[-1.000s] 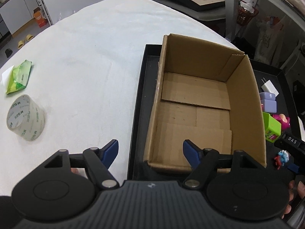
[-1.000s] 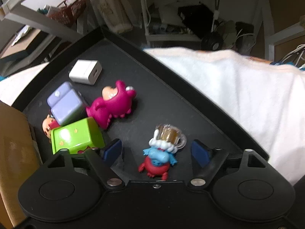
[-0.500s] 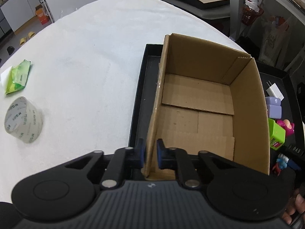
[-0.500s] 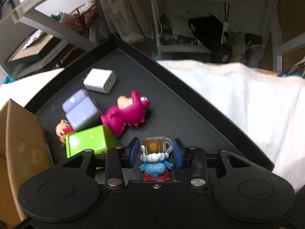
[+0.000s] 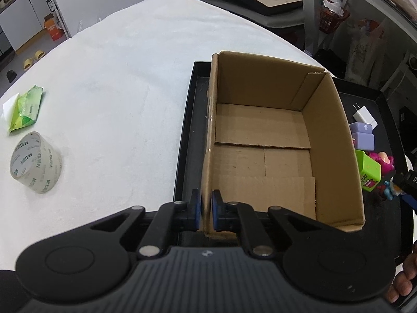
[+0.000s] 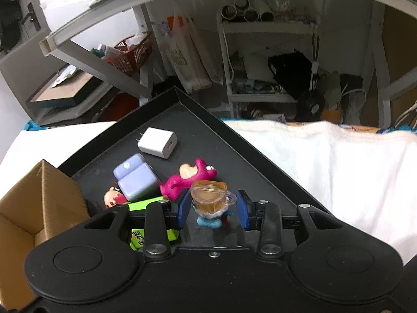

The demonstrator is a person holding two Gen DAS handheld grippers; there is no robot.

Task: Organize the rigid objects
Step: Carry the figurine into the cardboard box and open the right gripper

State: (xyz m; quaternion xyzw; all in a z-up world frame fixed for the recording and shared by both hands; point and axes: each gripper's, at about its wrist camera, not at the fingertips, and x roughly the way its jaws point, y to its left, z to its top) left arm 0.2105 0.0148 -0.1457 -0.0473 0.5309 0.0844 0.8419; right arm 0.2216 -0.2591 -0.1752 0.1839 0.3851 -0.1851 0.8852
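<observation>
An open, empty cardboard box (image 5: 260, 130) stands in a black tray (image 5: 186, 135). My left gripper (image 5: 206, 210) is shut on the box's left wall near its front corner, one pad on each side. In the right wrist view my right gripper (image 6: 213, 208) is shut on a small blue figure with an amber beer mug (image 6: 208, 198), held above the tray floor (image 6: 234, 156). The same blue figure (image 5: 388, 190) shows at the right edge of the left wrist view, beside the box.
On the tray, right of the box, lie a white charger (image 6: 157, 142), a lilac case (image 6: 135, 177), a pink toy (image 6: 187, 180), a green box (image 6: 146, 203) and a small doll (image 6: 112, 199). A tape roll (image 5: 35, 161) and a green packet (image 5: 24, 108) sit on the white cloth.
The left gripper went from open to shut on the box wall. The right gripper closed on the blue figure and raised it off the tray.
</observation>
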